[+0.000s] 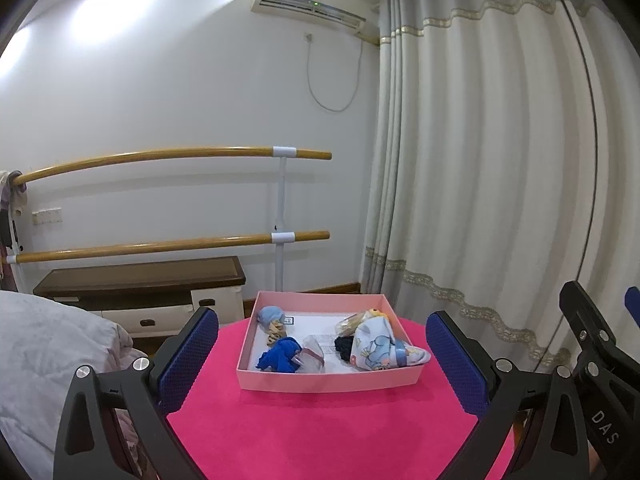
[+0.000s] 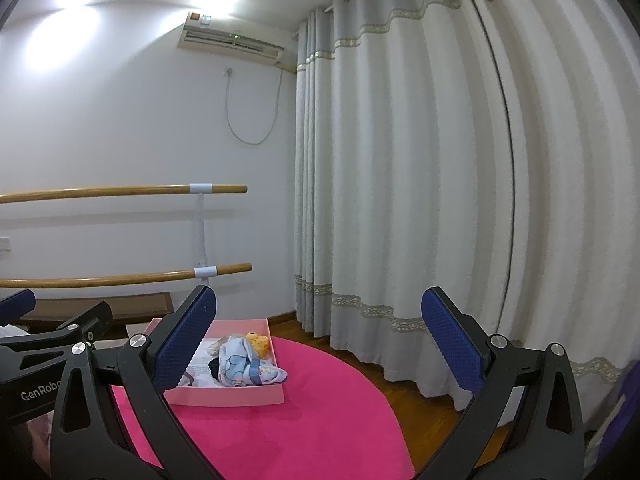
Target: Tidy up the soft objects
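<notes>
Pink box [image 1: 328,380] of soft things sits on the red mat [image 1: 320,432]; my left gripper [image 1: 322,360] and right gripper [image 2: 318,344] hover wide open, empty.

In the right wrist view a blue-padded finger [image 2: 188,336] hides the left half of the pink box [image 2: 240,396]. The dark item [image 1: 344,347] under the printed cloth [image 1: 380,346] is mostly covered. The label [image 1: 289,321] on the box floor is too small to read. The pink worktop [image 1: 320,432] runs off the bottom edge.

A room in a home, likely a bedroom: long pale curtains [image 1: 480,160], a wall air conditioner [image 1: 312,6], a quilt [image 1: 44,344], a low wooden cabinet [image 1: 140,280] and two wooden wall rails [image 1: 160,156].
</notes>
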### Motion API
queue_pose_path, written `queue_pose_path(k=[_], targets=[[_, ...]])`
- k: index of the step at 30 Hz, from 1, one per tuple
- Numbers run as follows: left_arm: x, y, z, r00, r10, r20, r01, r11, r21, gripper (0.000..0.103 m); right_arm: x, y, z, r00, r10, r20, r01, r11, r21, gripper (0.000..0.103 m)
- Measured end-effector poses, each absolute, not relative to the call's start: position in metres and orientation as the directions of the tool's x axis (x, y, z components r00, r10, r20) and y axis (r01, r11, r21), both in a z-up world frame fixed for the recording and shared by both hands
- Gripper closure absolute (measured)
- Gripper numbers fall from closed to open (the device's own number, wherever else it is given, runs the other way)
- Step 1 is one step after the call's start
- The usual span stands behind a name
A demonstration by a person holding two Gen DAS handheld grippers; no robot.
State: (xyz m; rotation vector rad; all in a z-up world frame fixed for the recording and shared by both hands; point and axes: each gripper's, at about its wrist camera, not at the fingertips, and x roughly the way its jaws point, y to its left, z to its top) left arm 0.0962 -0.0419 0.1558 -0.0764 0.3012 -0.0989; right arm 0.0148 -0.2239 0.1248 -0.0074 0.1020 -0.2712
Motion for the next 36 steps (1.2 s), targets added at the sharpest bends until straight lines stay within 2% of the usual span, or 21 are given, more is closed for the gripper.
queue_pose_path(k=[36], targets=[[0.102, -0.045, 0.158, 0.949, -0.092, -0.302, 0.070, 0.994, -0.085, 0.000, 0.026, -0.221, 0.121, 0.956, -0.250, -0.154, 0.251, 0.968, -0.013, 0.000]])
